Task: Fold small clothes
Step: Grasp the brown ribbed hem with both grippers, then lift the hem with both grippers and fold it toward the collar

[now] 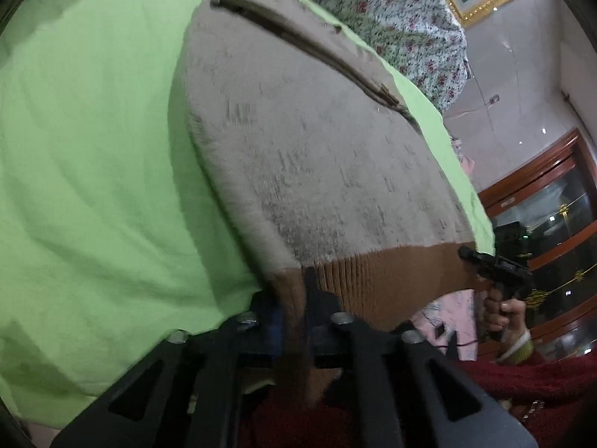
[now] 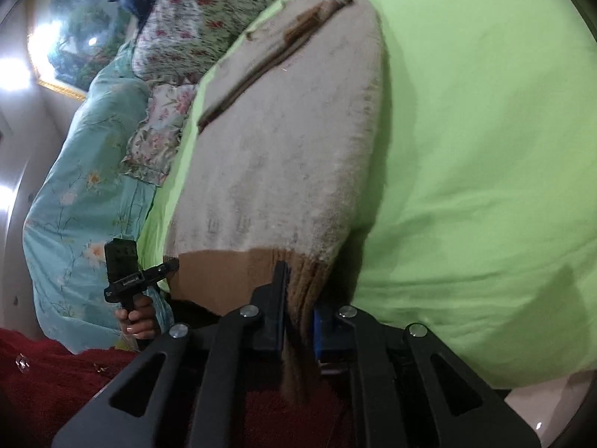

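On the green sheet (image 1: 93, 149), left gripper (image 1: 294, 298) and right gripper (image 2: 296, 298) both pinch the sweater's brown hem (image 2: 231, 272); lift evenly, keeping it taut.

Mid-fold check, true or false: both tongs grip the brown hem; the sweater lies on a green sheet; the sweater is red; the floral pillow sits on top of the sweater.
1. Both the left tongs and right tongs are clamped on the brown hem: true.
2. The sweater lies on a green sheet: true.
3. The sweater is red: false, it is beige-grey with a brown hem.
4. The floral pillow sits on the sweater: false, it lies beyond it.
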### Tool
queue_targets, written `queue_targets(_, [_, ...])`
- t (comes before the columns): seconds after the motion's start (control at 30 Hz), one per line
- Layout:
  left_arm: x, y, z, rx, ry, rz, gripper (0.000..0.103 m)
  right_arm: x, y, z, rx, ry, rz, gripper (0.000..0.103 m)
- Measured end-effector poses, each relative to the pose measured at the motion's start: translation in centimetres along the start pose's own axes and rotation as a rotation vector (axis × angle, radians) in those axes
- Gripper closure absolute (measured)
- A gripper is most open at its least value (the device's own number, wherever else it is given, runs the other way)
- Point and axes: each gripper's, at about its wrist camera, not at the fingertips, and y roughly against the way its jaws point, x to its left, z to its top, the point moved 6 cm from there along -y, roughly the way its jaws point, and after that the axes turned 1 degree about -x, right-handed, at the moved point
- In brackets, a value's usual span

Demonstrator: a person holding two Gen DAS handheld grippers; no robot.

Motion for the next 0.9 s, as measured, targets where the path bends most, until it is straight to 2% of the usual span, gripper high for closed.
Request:
queue_targets(0.13, [-0.8,3.3,1.3,-0.142,0.017,-0.031,0.097,0.9,1.7,0.5,-0.078,0.002,0.068,0.094])
queue_targets(0.23, [-1.6,6.0,3.4,-0.243,0.023,-0.046,0.097,1.7,3.1,1.6,-0.129,0.004,0.124,0.095])
queue_targets(0.37, [-2.9,8.3,6.7,-0.319,-0.018,-0.039,0.097,4.2,4.5,4.1,-0.192,0.045,0.2,0.095])
queue_targets(0.53, [-4.3,7.7,13.0,-0.393,-0.048,-0.047,0.097,6.2,5.0,9.8,-0.286,0.084,0.236,0.095])
queue_targets(0.57, [-4.5,7.5,14.5,-0.426,-0.046,-0.049,0.097,6.3,4.9,11.2,-0.306,0.083,0.238,0.095])
queue_targets(0.7, [-4.6,6.8,20.4,-0.469,-0.031,-0.037,0.097,6.3,4.0,17.5,-0.359,0.086,0.215,0.095])
queue_targets(0.9, [-3.3,4.1,28.4,-0.461,-0.013,0.013,0.097,6.2,1.0,26.2,-0.368,0.111,0.171,0.095])
